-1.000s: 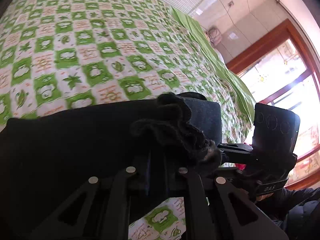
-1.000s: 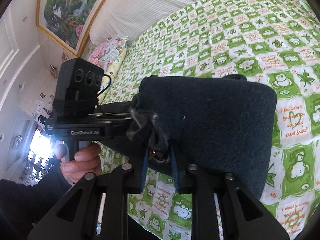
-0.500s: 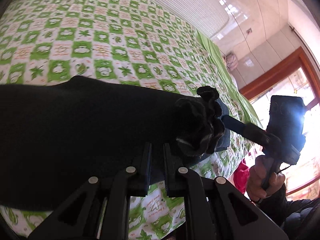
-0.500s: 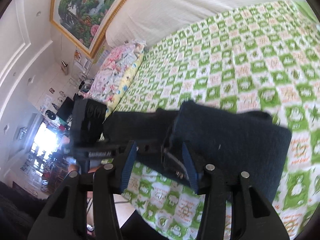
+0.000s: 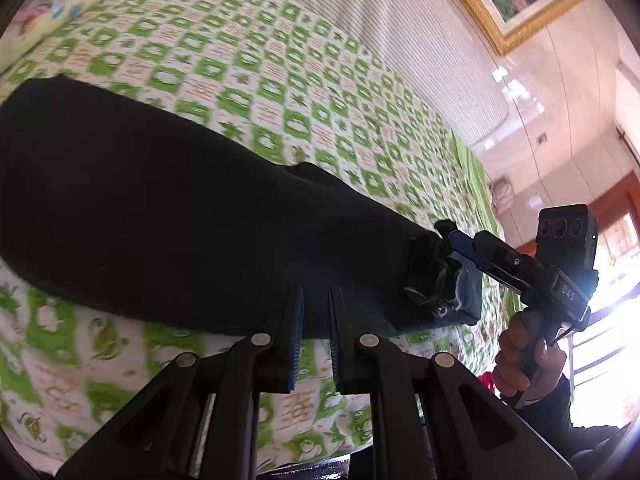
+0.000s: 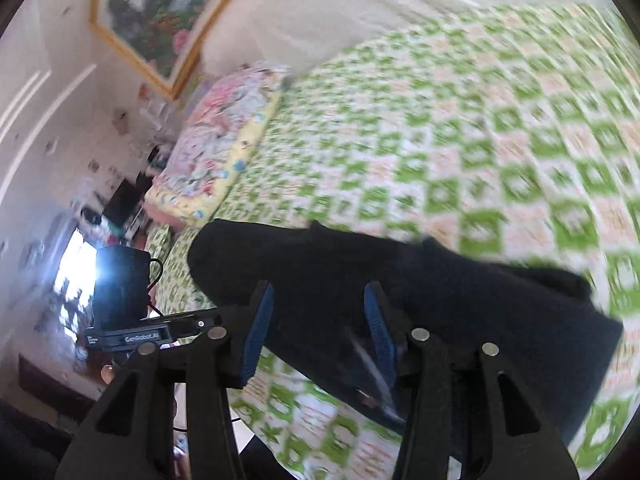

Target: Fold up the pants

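Pants point(image 5: 168, 216) are on the bed point(image 5: 280, 80), lying as a dark folded bundle along the near edge, well short of the headboard end. In the left wrist view they run from the left side toward the near right, with a bunched end point(image 5: 432, 276) where some blue denim shows.

Left claw point(image 5: 314, 312): pads nearly pressed together with only a thin gap, at the near edge of the fabric. Looks like it's pinching the pants' edge, but I can't tell for sure that cloth is between the pads. It also shows in the right wrist view point(image 6: 208, 322), side on, too dark to read.

Right claw point(image 6: 316, 332): spread wide, pads standing over the dark cloth, gripping nothing. In the left wrist view it sits point(image 5: 460, 246) right at the bunched end, touching or just beside it. That frame is blurred.

Progress, my read: at least one fold is in, since the bundle looks layered and compact, not laid out full length. The bunched end isn't flat and the edges aren't squared. Left to do: probably flatten that end, maybe one more fold, then let go with the left.

Floral pillow point(image 6: 216, 160) sits at the far left corner, well apart from the pants.
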Demonstrator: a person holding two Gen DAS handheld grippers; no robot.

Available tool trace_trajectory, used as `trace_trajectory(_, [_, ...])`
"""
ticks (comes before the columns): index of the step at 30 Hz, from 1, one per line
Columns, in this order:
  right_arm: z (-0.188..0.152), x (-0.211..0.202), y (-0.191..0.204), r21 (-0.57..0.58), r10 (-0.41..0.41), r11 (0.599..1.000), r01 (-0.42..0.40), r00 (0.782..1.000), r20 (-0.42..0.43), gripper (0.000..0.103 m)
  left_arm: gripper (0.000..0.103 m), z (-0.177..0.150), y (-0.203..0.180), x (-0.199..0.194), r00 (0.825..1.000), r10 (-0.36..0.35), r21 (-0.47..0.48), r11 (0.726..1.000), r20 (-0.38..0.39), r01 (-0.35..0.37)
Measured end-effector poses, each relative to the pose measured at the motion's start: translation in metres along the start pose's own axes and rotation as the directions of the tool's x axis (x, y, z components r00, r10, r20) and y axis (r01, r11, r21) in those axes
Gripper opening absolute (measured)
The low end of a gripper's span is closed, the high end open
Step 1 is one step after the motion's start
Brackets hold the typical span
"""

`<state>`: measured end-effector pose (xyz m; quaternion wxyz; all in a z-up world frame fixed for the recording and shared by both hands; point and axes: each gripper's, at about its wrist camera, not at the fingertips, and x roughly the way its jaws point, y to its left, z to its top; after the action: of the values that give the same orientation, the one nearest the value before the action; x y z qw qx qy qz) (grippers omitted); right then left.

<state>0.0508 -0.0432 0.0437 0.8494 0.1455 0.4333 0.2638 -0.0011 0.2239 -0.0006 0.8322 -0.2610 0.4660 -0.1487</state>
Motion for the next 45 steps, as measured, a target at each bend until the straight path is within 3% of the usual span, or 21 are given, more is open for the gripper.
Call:
trace_trajectory(8, [0.02,0.038,0.044,-0.102,0.059,0.993,-0.066,0.996,-0.07,0.049,0.014,-0.004,0.037,-0.04,0.995,0.064,-0.089,0.994,0.076,-0.057])
trace_trajectory(12, [0.024,0.054,0.057,-0.129,0.076,0.988,-0.088,0.992,-0.097,0.049,0.021,-0.007,0.054,-0.056,0.989,0.095,-0.14,0.987,0.115,-0.078])
trace_trajectory(23, [0.038,0.09,0.085,-0.196,0.095,0.972,-0.128,0.981,-0.168,0.049,0.022,-0.009,0.094,-0.083,0.972,0.166,-0.257,0.959,0.163,-0.121])
trace_trajectory(30, [0.046,0.122,0.093,-0.218,0.084,0.966,-0.137,0.968,-0.235,0.049,0.046,-0.007,0.108,-0.086,0.954,0.247,-0.326,0.928,0.17,-0.183])
trace_trajectory(35, [0.057,0.15,0.103,-0.241,0.081,0.958,-0.153,0.955,-0.285,0.052,0.05,-0.004,0.114,-0.087,0.939,0.298,-0.362,0.905,0.17,-0.222])
trace_trajectory(40, [0.071,0.181,0.113,-0.275,0.067,0.947,-0.165,0.941,-0.332,0.054,0.054,0.0,0.125,-0.082,0.937,0.313,-0.418,0.88,0.154,-0.225])
trace_trajectory(45, [0.085,0.225,0.132,-0.342,0.042,0.919,-0.198,0.91,-0.413,0.056,0.065,0.005,0.136,-0.074,0.936,0.32,-0.487,0.847,0.144,-0.215])
